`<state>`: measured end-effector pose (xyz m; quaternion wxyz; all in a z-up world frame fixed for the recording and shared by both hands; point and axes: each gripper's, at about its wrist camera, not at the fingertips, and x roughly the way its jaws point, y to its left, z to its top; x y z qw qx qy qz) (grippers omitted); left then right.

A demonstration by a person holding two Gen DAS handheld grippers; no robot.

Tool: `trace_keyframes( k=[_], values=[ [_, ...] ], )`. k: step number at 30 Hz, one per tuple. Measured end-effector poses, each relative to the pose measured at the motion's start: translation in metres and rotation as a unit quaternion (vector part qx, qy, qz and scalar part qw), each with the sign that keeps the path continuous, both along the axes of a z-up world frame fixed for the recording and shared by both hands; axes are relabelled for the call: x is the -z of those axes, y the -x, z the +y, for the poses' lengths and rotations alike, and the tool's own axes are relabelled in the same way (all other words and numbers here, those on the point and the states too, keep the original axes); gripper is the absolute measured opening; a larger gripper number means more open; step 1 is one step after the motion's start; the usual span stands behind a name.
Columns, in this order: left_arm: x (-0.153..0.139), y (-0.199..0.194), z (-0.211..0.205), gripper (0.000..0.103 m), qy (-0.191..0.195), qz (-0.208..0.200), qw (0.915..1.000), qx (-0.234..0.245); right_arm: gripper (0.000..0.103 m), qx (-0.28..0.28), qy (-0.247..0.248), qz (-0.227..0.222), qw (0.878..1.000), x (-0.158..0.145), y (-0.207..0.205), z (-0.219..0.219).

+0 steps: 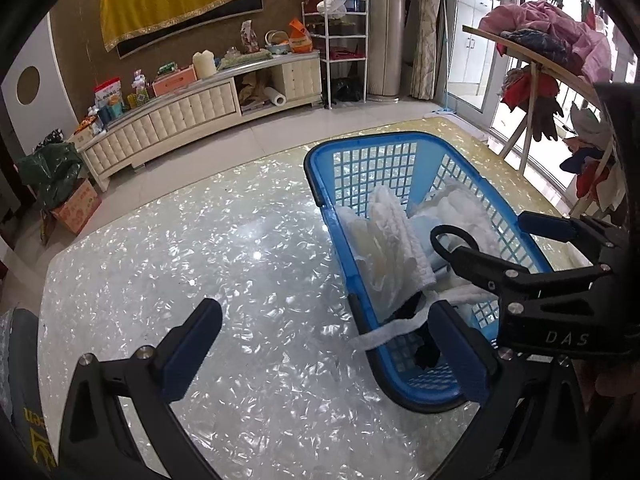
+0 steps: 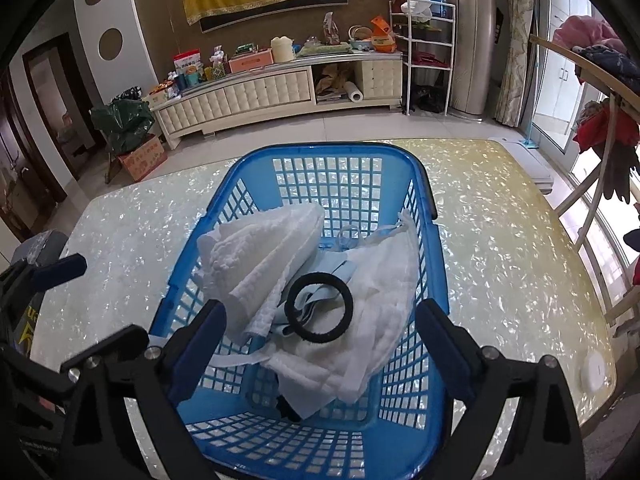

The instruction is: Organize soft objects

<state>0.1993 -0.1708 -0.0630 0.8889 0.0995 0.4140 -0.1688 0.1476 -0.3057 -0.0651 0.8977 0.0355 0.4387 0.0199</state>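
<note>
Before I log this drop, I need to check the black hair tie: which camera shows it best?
The right wrist view: the black hair tie lies whole and unobstructed on the white cloths in the blue basket. In the left wrist view only part of its loop shows, cut off behind the right tongs.

Daylight pours in from the windows (image 1: 472, 40) off to the right of each hand-held gripper, bright and even. The glossy tabletop (image 1: 224, 248) sparkles with glare. Fisheye bending curves the edges, corners black.
</note>
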Motion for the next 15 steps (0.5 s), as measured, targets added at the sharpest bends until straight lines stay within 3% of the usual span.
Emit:
trace_keyframes(
  k=[11,15],
  values=[
    [-0.022,0.029,0.026,0.102,0.019,-0.042,0.9988,-0.019,0.101,0.001,0.002,-0.028,1.0,-0.022,0.021,0.016],
    [-0.038,0.043,0.046,0.102,0.043,-0.062,0.9965,-0.037,0.101,-0.005,0.002,-0.049,0.999,-0.036,0.03,0.027]
  ],
)
